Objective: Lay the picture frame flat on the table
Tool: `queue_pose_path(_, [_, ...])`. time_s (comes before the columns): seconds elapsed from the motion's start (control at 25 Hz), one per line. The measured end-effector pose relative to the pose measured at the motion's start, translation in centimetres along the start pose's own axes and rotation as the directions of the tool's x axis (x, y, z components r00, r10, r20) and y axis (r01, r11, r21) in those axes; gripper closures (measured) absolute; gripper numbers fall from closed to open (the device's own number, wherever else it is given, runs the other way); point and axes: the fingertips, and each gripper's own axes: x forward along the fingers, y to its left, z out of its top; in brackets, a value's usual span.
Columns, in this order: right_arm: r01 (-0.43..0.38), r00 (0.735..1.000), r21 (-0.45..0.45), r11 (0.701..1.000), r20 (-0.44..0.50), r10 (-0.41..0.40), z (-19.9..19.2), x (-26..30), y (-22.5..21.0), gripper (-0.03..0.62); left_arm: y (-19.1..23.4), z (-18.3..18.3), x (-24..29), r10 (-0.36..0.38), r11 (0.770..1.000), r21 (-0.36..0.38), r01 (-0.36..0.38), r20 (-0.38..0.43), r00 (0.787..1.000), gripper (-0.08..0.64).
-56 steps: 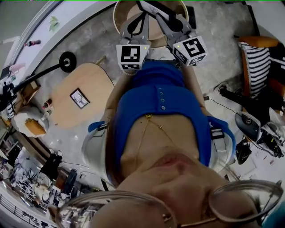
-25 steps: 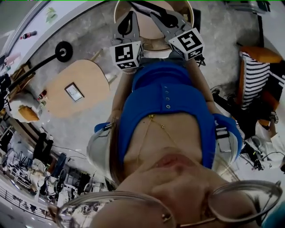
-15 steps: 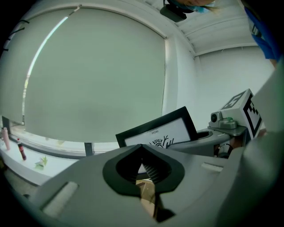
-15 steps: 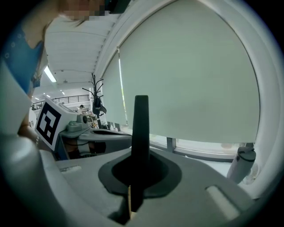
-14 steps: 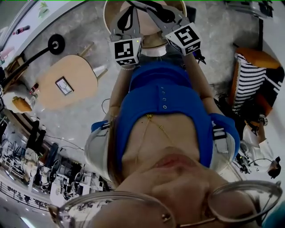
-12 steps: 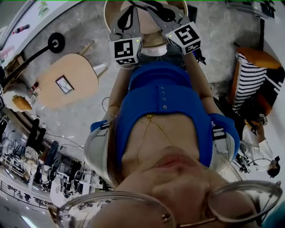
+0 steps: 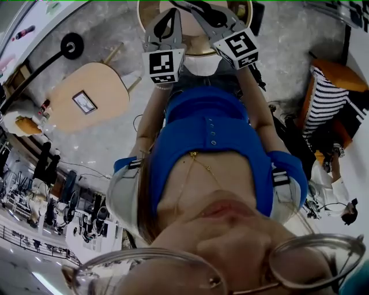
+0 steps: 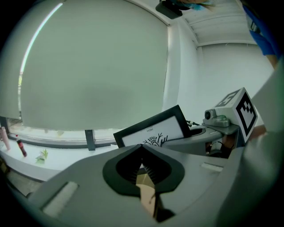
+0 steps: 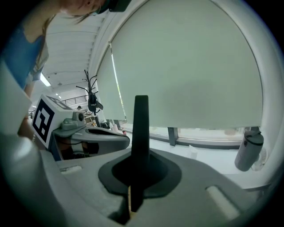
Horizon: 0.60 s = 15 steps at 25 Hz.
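A black picture frame (image 8: 153, 131) with a white mat and a branch drawing stands tilted ahead of my left gripper (image 8: 142, 153), whose jaws are shut with nothing between them. My right gripper (image 8: 191, 133) holds that frame by its lower right corner. In the right gripper view the picture frame (image 9: 141, 128) rises edge-on as a black bar out of my right gripper (image 9: 140, 164), which is shut on it. In the head view both grippers, left gripper (image 7: 167, 26) and right gripper (image 7: 210, 17), are raised side by side over a round wooden table (image 7: 150, 11).
A second small frame (image 7: 85, 102) lies flat on an oval wooden side table (image 7: 106, 80) at the left. A black lamp base (image 7: 72, 45) stands behind it. A striped-cushion chair (image 7: 326, 98) is at the right. A grey bottle (image 9: 248, 150) stands on the window sill.
The head camera has swung, so the side table and its frame sit at a new spot in the picture. Both grippers stay raised together near the top, and the right one keeps its hold.
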Motion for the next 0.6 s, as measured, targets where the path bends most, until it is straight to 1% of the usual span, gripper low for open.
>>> queue_pose_path(0.16, [-0.03, 0.999, 0.029, 0.999, -0.037, 0.031, -2.2, 2.0, 0.1, 0.581, 0.8, -2.6, 0.7, -0.009, 1.0, -0.007, 0.009, -0.043, 0.999, 0.56])
queue_pose_path(0.4, [-0.065, 0.996, 0.052, 0.997, -0.065, 0.068, -5.5, 4.2, -0.9, 0.581, 0.8, -6.1, 2.4, -0.038, 0.999, 0.029, 0.042, -0.107, 0.994, 0.56])
queue_pose_path(0.6, [-0.079, 0.991, 0.074, 0.994, -0.101, 0.087, -8.5, 6.2, -1.2, 0.581, 1.6, -9.8, 3.2, -0.025, 1.0, 0.013, 0.027, -0.154, 0.988, 0.56])
